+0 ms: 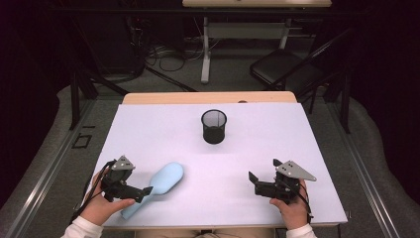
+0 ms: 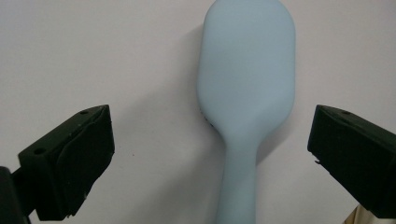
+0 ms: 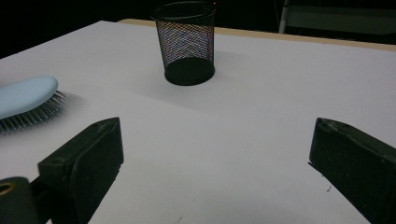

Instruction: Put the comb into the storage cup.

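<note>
Closest to me, at the near edge of the white table (image 1: 277,134), I have a hand on each tool. My left gripper (image 1: 144,191) sits low at the near left corner, and in its own view the jaws stand wide apart with nothing between the pads but the neck of the light blue hairbrush (image 2: 246,88). The handle runs up between the two jaws without touching either, and the wide head spreads out just beyond them. From the high view the brush (image 1: 161,184) lies flat, bristles down, slanting from the near edge toward the table's middle, its handle passing under the tips of my left tool.

My right gripper (image 1: 253,179) rests at the near right, well apart from the brush. Its jaws are also spread wide and hold nothing; between them I see bare tabletop. In the right gripper view the head of the brush (image 3: 25,95) shows at far left, bristles against the surface.

Farther back, near the middle of the table, stands a black mesh cup (image 1: 214,126), upright, well apart from both tools.
</note>
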Demonstrator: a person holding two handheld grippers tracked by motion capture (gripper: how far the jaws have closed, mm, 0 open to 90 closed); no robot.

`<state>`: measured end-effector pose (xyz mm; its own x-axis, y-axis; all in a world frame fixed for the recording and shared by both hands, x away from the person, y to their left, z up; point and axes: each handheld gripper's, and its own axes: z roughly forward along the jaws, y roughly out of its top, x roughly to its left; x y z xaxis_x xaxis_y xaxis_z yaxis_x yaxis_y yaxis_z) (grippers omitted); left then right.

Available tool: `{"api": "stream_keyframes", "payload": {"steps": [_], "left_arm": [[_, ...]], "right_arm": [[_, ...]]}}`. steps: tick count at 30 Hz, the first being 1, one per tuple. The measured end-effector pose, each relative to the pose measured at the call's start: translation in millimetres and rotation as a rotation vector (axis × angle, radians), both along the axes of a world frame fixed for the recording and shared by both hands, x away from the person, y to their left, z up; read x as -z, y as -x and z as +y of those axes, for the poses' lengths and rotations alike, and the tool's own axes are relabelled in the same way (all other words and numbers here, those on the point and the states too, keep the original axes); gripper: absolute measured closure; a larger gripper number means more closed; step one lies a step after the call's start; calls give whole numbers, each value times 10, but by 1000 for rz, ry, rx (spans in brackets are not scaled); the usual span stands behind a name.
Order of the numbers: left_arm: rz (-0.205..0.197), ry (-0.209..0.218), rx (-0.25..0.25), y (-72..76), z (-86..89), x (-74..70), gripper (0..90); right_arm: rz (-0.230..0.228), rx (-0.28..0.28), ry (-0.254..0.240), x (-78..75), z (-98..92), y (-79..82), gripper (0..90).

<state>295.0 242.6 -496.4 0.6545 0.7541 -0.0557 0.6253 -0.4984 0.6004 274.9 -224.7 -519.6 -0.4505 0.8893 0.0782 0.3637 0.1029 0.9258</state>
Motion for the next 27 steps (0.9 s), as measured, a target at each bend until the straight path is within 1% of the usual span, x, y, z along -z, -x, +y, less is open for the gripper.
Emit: {"api": "stream_keyframes", "payload": {"steps": [6, 12, 22, 27], "left_arm": [[15, -12, 4, -4, -11, 19, 9], [33, -15, 6, -13, -18, 38, 11], [81, -69, 24, -47, -42, 77, 13], [98, -107, 40, -63, -68, 77, 21]], "right_arm": [[1, 0, -1, -1, 2, 1, 26], [1, 0, 0, 0, 3, 2, 26], [-1, -1, 2, 5, 6, -2, 25], [-1, -2, 3, 7, 9, -3, 26]]}}
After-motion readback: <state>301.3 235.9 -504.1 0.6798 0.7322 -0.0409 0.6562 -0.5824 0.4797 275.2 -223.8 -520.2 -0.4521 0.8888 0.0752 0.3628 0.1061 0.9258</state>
